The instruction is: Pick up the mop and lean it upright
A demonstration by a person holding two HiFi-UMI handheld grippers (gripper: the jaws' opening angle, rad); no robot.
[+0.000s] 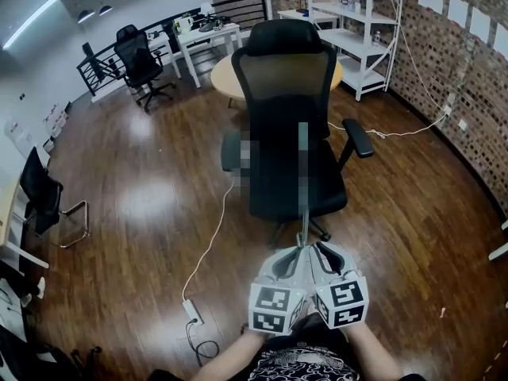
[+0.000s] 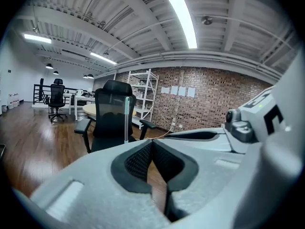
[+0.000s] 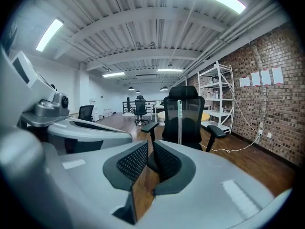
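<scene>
The mop's grey handle (image 1: pixel 302 173) stands upright against the front of a black office chair (image 1: pixel 286 78), its top at the chair's backrest. The mop's head is hidden from me. The handle also shows ahead in the left gripper view (image 2: pixel 127 118) and in the right gripper view (image 3: pixel 179 120). My two grippers are side by side just short of the handle's lower end, apart from it. The left gripper (image 1: pixel 292 252) (image 2: pixel 151 141) has its tips together with nothing in them. The right gripper (image 1: pixel 316 251) (image 3: pixel 150 143) shows a narrow gap between its pads, and nothing is in it.
A round wooden table (image 1: pixel 226 74) stands behind the chair, with white shelves (image 1: pixel 357 30) along the brick wall on the right. A white cable and power strip (image 1: pixel 193 312) lie on the wood floor to my left. A black chair (image 1: pixel 44 197) stands at the far left.
</scene>
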